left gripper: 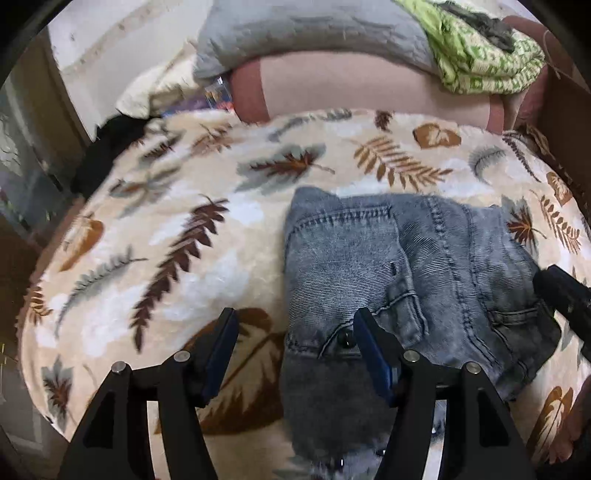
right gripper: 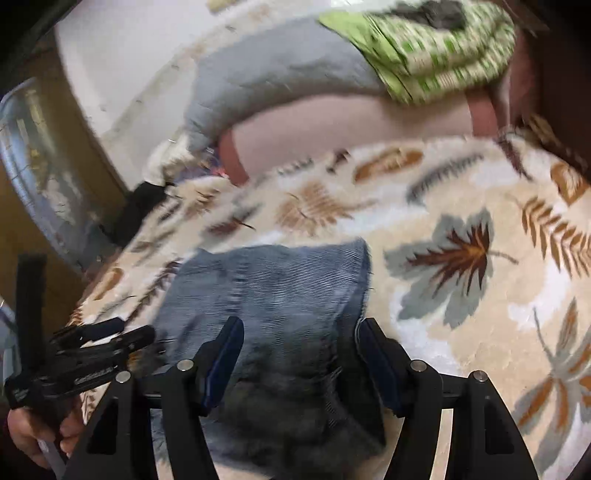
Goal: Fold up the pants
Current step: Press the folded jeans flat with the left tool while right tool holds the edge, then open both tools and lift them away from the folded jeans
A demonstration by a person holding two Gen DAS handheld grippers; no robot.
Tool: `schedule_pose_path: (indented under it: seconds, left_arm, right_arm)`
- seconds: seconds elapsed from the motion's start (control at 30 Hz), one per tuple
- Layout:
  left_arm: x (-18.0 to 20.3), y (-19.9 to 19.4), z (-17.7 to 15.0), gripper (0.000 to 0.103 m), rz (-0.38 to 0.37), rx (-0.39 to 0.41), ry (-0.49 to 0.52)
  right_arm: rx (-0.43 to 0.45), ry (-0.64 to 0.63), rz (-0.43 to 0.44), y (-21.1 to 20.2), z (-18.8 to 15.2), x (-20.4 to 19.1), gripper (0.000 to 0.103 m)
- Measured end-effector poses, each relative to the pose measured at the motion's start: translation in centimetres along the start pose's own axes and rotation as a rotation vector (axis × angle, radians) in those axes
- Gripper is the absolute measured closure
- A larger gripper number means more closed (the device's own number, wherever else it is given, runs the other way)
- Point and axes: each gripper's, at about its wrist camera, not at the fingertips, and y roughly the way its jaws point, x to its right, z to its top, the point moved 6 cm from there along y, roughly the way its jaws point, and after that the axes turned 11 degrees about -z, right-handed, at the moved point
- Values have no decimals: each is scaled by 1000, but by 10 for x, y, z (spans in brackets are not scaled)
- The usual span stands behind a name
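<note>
At the lower middle of both views, folded jeans lie on a leaf-patterned blanket. Left gripper gapes wide, one finger over the denim, holding nothing. Right gripper also spread apart above the jeans. Grey pillow sits at the top.

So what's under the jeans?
The jeans lie folded on a leaf-print blanket, which shows all around them. What's beneath the blanket, and any inner folds, is covered.
</note>
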Motion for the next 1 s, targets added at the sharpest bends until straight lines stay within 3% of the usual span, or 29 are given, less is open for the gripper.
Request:
schedule_pose_path:
  seconds: [0.07,0.1,0.13,0.23,0.3,0.37,0.4,0.6,0.73,0.9,1.0]
  left_arm:
    - [3,-11,-3,30,11,21,13]
    - [5,-16,-6,29,9,26,21]
    - [7,-19,-10,29,10,27,27]
    - [15,-16,-23,29,21,6,65]
    - [16,2,-36,29,55,-52,97]
    - [13,24,-51,29,69,-117,99]
    - [11,24,-52,29,60,-114,83]
    - [13,-38,-33,29,86,49,103]
    - [25,-101,-20,29,85,207,109]
    - [35,-158,-15,27,76,311,105]
    - [35,-185,-15,14,86,355,91]
  right_arm:
    - [-24,-29,13,0,-9,-13,54]
    - [-55,-52,6,4,-16,-18,71]
    - [-80,-71,-5,8,-24,-22,72]
    - [-150,-106,-56,24,-42,-26,72]
    - [-180,-98,-60,33,-50,-22,72]
    - [-184,-84,-51,30,-50,-19,73]
    - [-182,-78,-50,26,-50,-18,73]
    - [-32,-24,10,-37,-45,-13,71]
    - [86,-40,-10,-88,-40,-16,71]
    - [209,-58,-39,-146,-23,-28,70]
    - [274,-61,-57,-177,-16,-34,51]
